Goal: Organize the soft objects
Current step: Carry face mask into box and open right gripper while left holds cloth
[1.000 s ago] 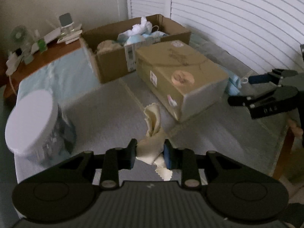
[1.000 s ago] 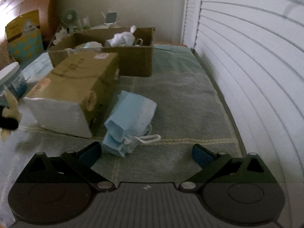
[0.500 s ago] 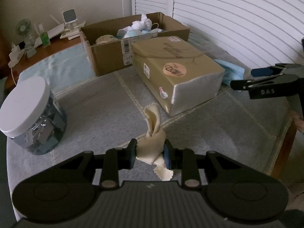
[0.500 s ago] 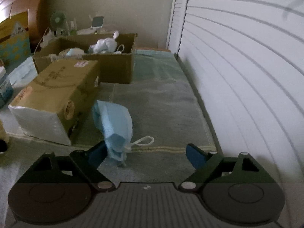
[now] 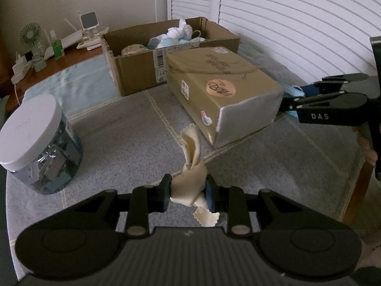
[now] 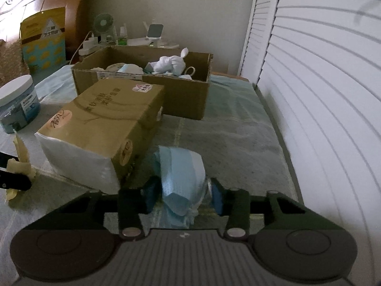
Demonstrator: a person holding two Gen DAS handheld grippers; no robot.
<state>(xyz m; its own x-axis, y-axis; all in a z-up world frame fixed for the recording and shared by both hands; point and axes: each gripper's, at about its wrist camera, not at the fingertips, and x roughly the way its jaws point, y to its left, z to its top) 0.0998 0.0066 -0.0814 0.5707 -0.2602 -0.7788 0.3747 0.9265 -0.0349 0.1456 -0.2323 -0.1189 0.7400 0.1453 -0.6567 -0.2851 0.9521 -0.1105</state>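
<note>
My left gripper [image 5: 188, 194] is shut on a cream cloth [image 5: 190, 166] and holds it above the grey mat; the cloth also shows at the left edge of the right wrist view [image 6: 20, 159]. My right gripper [image 6: 183, 194] has closed on a pile of blue face masks [image 6: 182, 166] beside the closed tan box [image 6: 102, 121]. In the left wrist view the right gripper [image 5: 297, 97] shows at the right with a bit of blue mask [image 5: 295, 90]. An open cardboard box [image 5: 142, 64] at the back holds several soft things.
A clear jar with a white lid [image 5: 33, 140] stands at the left. The closed tan box [image 5: 221, 95] lies mid-table. A wooden shelf [image 5: 47, 64] with a small fan and gadgets is behind. White shutters [image 6: 321, 95] run along the right side.
My right gripper has moved forward onto the blue masks and its jaws have closed around them. My left gripper still holds the cream cloth and has drawn back slightly.
</note>
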